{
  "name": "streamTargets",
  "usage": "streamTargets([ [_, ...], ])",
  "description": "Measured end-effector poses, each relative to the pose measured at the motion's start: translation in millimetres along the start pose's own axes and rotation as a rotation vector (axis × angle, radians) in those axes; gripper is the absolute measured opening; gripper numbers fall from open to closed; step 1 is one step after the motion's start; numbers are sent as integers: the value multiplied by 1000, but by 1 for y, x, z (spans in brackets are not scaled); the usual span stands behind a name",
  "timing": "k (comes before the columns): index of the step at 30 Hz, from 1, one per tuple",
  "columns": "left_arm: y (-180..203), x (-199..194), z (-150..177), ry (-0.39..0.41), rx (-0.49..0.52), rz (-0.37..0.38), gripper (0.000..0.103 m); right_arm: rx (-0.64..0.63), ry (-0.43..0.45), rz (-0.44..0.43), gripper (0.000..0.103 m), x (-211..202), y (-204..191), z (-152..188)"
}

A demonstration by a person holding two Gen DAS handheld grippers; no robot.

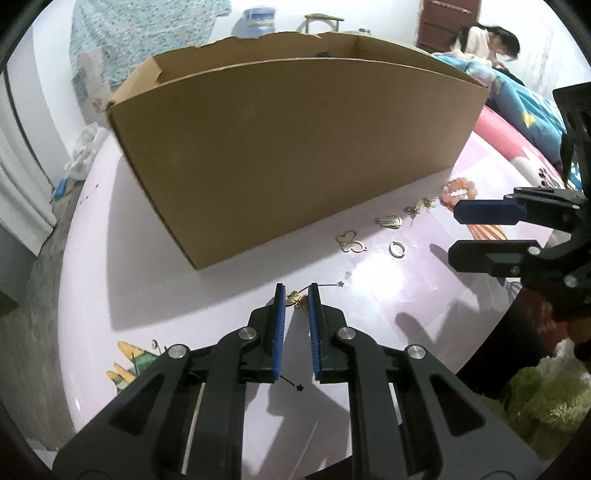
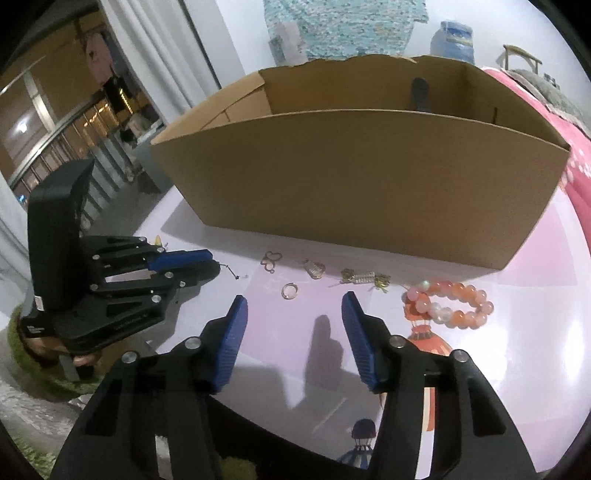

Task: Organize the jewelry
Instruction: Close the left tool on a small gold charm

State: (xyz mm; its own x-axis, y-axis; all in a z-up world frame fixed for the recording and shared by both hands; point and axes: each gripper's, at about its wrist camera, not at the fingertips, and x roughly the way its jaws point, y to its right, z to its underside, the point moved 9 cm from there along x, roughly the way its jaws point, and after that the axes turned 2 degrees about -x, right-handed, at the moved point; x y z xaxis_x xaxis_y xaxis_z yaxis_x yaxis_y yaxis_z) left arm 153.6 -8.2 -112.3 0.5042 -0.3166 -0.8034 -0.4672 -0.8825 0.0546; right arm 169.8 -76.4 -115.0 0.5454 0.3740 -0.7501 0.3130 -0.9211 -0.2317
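- Left gripper (image 1: pixel 297 300) has closed narrow on a small gold charm (image 1: pixel 298 300), near the table's (image 1: pixel 229 295) front edge.
- Right gripper (image 2: pixel 293 314) hangs half-open, holding nothing.
- The charm looks light, stiff and slippery; pinching its body seems safest.

Walls are plain white. A mottled turquoise-and-white knitted cloth (image 2: pixel 343 26) hangs on the far wall. Beside it stands a pale blue plastic water jug (image 1: pixel 258 22), and next to that a light wooden chair frame (image 1: pixel 321 20). A dark reddish-brown wooden door (image 1: pixel 448 20) occupies the far corner. White pleated curtains (image 2: pixel 162 48) flank a large glazed window (image 2: pixel 48 122); outside is dark, with warm lamps showing. The glossy pale pink desk (image 1: pixel 155 295) reflects a bright overhead light. A bed with blue patterned bedding (image 1: pixel 517 99) stands to one side; a person sits there. Shaggy green rug (image 1: pixel 546 398) covers the floor nearby.
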Motion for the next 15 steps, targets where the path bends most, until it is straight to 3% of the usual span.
streamTargets([
  [15,-6,-1,0,4,-27,6,11,-47,-22,42,37,16,-6,-3],
])
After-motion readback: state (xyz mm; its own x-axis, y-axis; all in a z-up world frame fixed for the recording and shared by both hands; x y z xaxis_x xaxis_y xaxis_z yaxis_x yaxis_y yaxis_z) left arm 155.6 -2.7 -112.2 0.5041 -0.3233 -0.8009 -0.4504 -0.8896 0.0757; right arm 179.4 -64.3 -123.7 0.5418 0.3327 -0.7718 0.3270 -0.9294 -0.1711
